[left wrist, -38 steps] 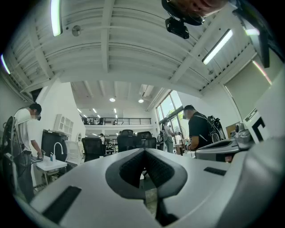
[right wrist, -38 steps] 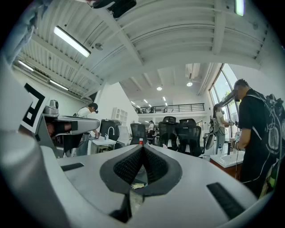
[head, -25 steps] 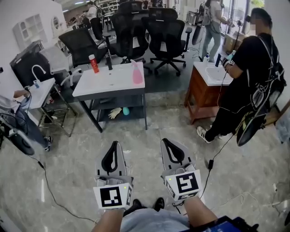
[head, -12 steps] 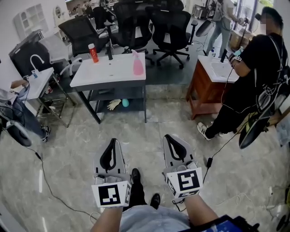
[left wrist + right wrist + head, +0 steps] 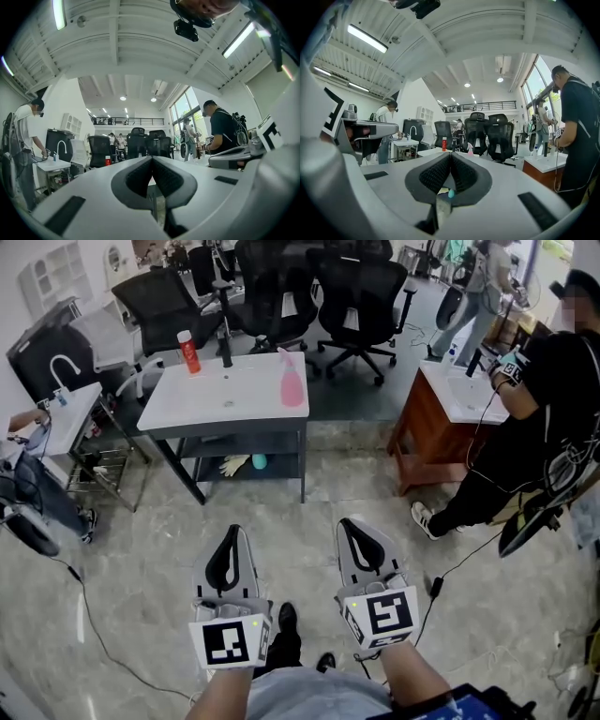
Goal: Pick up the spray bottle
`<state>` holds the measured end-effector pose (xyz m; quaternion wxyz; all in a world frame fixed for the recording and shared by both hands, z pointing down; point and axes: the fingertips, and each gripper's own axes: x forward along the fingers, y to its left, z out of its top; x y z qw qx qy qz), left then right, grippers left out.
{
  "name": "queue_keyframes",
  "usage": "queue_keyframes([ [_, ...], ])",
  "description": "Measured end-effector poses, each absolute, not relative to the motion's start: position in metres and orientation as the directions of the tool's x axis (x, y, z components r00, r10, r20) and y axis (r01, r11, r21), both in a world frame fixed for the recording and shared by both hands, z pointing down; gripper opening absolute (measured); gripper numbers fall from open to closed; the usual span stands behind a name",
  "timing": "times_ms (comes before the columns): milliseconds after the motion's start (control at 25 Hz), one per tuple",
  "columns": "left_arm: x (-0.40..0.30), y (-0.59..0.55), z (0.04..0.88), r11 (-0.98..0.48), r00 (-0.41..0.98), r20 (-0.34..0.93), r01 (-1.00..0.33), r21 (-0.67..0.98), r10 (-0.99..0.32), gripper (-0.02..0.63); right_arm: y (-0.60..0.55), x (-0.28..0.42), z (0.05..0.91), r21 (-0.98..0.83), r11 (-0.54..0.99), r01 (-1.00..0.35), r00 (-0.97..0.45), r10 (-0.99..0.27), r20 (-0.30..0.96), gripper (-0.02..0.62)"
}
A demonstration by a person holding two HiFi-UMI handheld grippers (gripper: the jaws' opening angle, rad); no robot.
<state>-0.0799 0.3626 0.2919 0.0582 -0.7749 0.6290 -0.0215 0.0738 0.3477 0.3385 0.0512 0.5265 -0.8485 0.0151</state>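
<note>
a red bottle (image 5: 188, 352) stands upright at the back left corner of the white surface (image 5: 225, 404). nearer the camera, the left gripper (image 5: 234, 532) is held level over the stone floor (image 5: 122, 568), its jaws pressed together with nothing between them. the pink spray bottle (image 5: 292, 382) stands upright near the surface's right edge, well apart from both grippers. the right gripper (image 5: 348, 524) is beside the left, also closed and empty. further right, a person (image 5: 548, 418) in black stands at a wooden cabinet (image 5: 427, 442) topped by a white sink (image 5: 464, 395).
</note>
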Motion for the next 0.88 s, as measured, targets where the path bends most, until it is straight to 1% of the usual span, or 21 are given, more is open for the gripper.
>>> queue_keyframes([
  [560,-0.134,0.239,0.262,-0.265,0.278,-0.135,-0.958,-0.109,-0.951,0.015,0.228,0.014,0.3,0.095,0.388,-0.917,-0.388,-0.921,0.026,0.015],
  [880,-0.144,0.203,0.277,-0.298,0.308,-0.1,-0.949,-0.103,-0.946,0.015,0.195,0.004,0.309,0.092,0.361,-0.928,-0.358,-0.932,0.048,0.015],
])
